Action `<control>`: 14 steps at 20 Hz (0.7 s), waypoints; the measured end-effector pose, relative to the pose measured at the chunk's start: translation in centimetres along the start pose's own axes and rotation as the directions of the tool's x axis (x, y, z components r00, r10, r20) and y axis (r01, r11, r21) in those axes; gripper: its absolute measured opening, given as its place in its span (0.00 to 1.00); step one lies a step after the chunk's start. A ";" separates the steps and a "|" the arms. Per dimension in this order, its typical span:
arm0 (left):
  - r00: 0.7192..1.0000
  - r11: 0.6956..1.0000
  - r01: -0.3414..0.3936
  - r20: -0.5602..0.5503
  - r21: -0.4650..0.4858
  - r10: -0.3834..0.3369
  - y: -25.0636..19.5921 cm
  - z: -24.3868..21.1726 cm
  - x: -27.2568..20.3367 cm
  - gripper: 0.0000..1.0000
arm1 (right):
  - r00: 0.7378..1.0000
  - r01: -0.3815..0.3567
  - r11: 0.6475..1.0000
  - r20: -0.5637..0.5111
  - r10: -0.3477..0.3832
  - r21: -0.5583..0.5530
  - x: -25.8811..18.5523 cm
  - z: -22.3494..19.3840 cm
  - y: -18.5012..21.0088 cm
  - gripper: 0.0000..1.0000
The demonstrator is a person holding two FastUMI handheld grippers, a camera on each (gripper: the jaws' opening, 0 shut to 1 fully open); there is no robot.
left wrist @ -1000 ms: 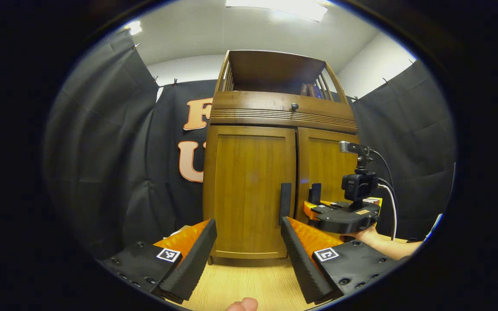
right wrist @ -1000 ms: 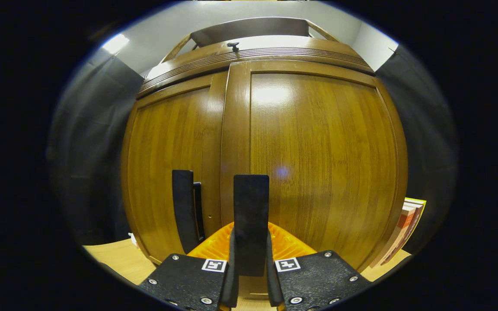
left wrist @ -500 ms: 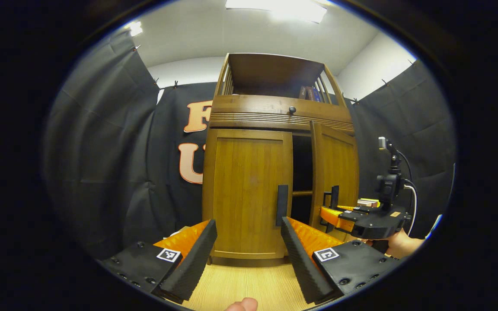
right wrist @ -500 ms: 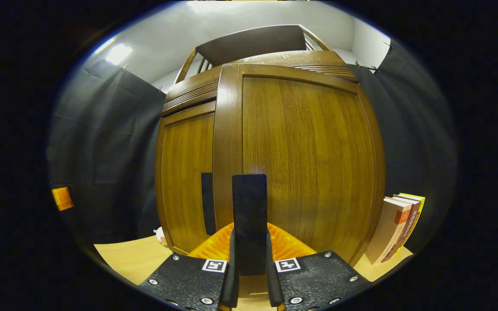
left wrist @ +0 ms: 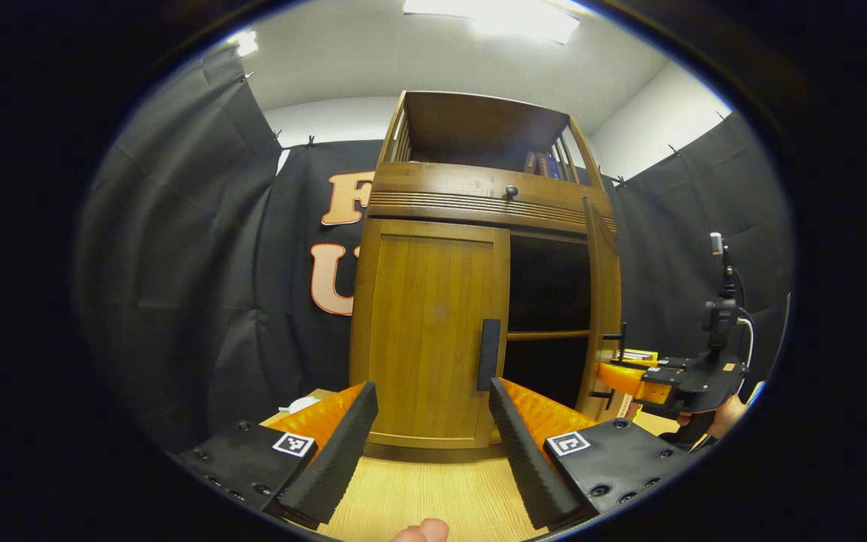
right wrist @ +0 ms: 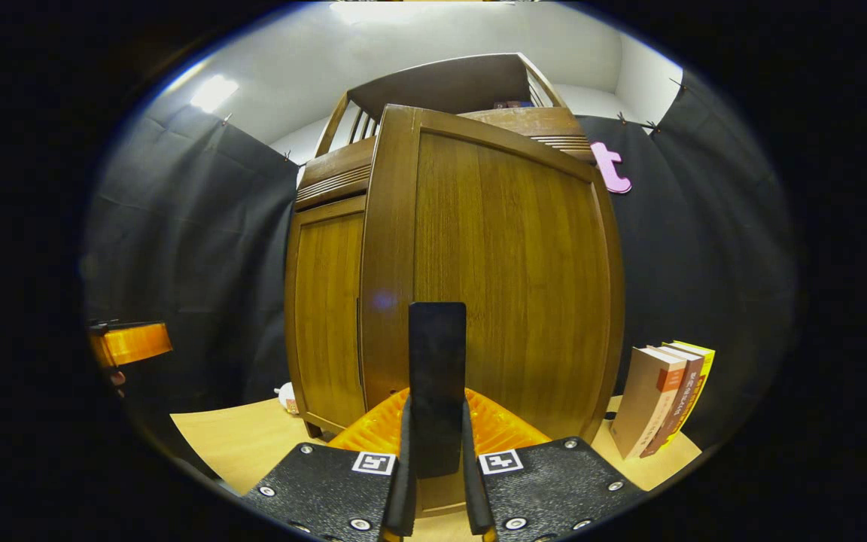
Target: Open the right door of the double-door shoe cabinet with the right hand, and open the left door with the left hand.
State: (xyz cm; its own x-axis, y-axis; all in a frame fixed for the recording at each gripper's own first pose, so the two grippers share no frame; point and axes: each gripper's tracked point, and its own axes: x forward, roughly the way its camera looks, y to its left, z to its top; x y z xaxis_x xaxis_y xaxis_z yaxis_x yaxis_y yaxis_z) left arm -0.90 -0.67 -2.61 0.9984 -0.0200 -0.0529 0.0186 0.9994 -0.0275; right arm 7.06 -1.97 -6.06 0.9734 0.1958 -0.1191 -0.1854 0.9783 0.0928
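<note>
Double-door shoe cabinet (left wrist: 479,203) standing on the counter (left wrist: 433,493), seen from both grippers. The right door (right wrist: 509,278) stands swung well out from the dark interior; in the left gripper view it appears nearly edge-on. The right gripper (right wrist: 437,452) has its fingers pinching the right door's handle (right wrist: 437,384), a flat upright bar. The left door (left wrist: 430,339) lies flush and shut, its own handle (left wrist: 488,354) mounted upright along the inner edge beside the central gap. The left gripper (left wrist: 433,421) hovers short of that door with its fingers spread wide, holding nothing. Both doors are judged rigid hinged panels, probably light to swing along an arc; the polished wood offers no purchase, so the handle is the place to grip, across its narrow sides. Books (right wrist: 663,399) stand upright on the counter, near the open door.
</note>
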 end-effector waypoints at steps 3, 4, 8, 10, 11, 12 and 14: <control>1.000 1.000 -0.006 -0.012 -0.007 0.006 0.3 -0.5 0.4 0.94 | 1.000 0.012 1.000 0.005 -0.012 -0.001 -2.4 0.3 -1.5 0.26; 1.000 1.000 -0.014 -0.013 -0.009 0.013 0.7 -0.7 0.5 0.99 | 1.000 0.019 1.000 0.001 -0.019 -0.001 -3.3 0.4 -2.2 0.29; 1.000 1.000 -0.017 -0.006 -0.020 0.017 0.8 -0.9 1.2 0.99 | 0.997 0.073 0.996 -0.014 -0.073 -0.041 -5.9 0.5 -5.4 0.25; 1.000 0.999 -0.014 -0.016 -0.029 0.013 0.5 -1.4 1.4 0.96 | 0.993 0.113 0.991 -0.019 -0.114 -0.065 -7.4 0.6 -7.4 0.25; 1.000 0.999 -0.009 -0.020 -0.034 0.009 0.4 -1.6 1.7 0.94 | 0.991 0.126 0.991 -0.026 -0.128 -0.055 -7.5 0.6 -8.1 0.20; 1.000 0.999 -0.003 -0.022 -0.038 0.003 0.1 -1.8 1.8 0.94 | 0.992 0.123 0.991 -0.029 -0.125 -0.043 -7.8 0.5 -8.6 0.19; 1.000 0.999 0.004 -0.024 -0.039 -0.005 -0.1 -2.2 1.7 0.94 | 0.990 0.135 0.990 -0.033 -0.136 -0.034 -8.4 0.8 -9.8 0.16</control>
State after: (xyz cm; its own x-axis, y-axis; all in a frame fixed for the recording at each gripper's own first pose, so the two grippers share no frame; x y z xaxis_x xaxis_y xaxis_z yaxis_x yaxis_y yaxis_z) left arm 0.72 -0.84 -4.88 0.9967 -0.0253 -0.0770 0.0202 0.9976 -0.0663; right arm 0.82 -13.29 -5.18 0.9845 0.0632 -0.1635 -0.0570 0.9975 0.0425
